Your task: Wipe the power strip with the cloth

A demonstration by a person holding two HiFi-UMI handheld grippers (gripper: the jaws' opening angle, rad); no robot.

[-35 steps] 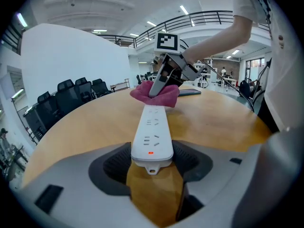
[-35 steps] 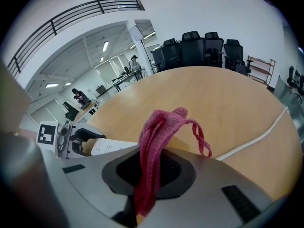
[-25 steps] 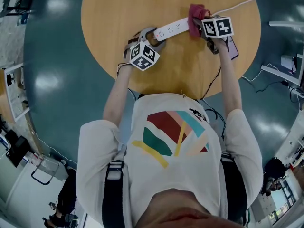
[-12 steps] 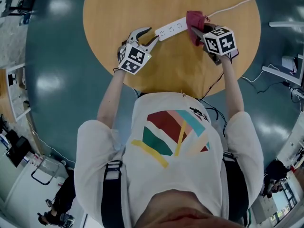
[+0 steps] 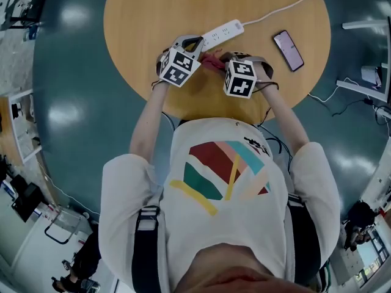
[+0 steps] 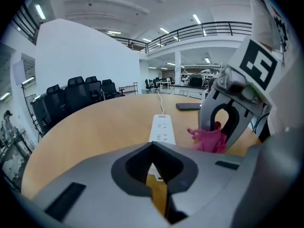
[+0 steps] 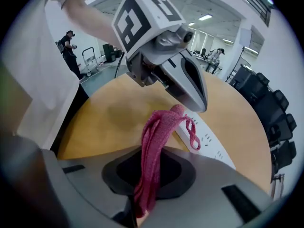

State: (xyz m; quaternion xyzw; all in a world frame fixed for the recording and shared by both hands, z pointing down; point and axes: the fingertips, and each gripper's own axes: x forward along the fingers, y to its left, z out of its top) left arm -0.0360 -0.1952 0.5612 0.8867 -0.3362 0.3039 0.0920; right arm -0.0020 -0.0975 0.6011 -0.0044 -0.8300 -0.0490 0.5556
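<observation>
The white power strip [image 5: 223, 33] lies slantwise on the round wooden table [image 5: 140, 17], its cord running off to the far right. My right gripper [image 5: 219, 59] is shut on the pink cloth [image 5: 211, 61], which hangs folded out of its jaws [image 7: 156, 141] just near of the strip. The left gripper [image 5: 197, 41] sits right beside it at the strip's near left end, jaws shut with nothing between them [image 6: 153, 144]. In the left gripper view the strip [image 6: 161, 128] stretches straight ahead, and the cloth [image 6: 209, 140] hangs to its right.
A dark phone [image 5: 288, 49] lies on the table to the right of the strip. The strip's white cord [image 5: 284, 7] trails to the far edge. The table's near edge is just below both grippers. Office chairs [image 6: 80, 91] stand beyond the table.
The right gripper lifted the cloth off the strip's right end and brought it near and left, next to the left gripper. The left jaws went from wide open to shut.
</observation>
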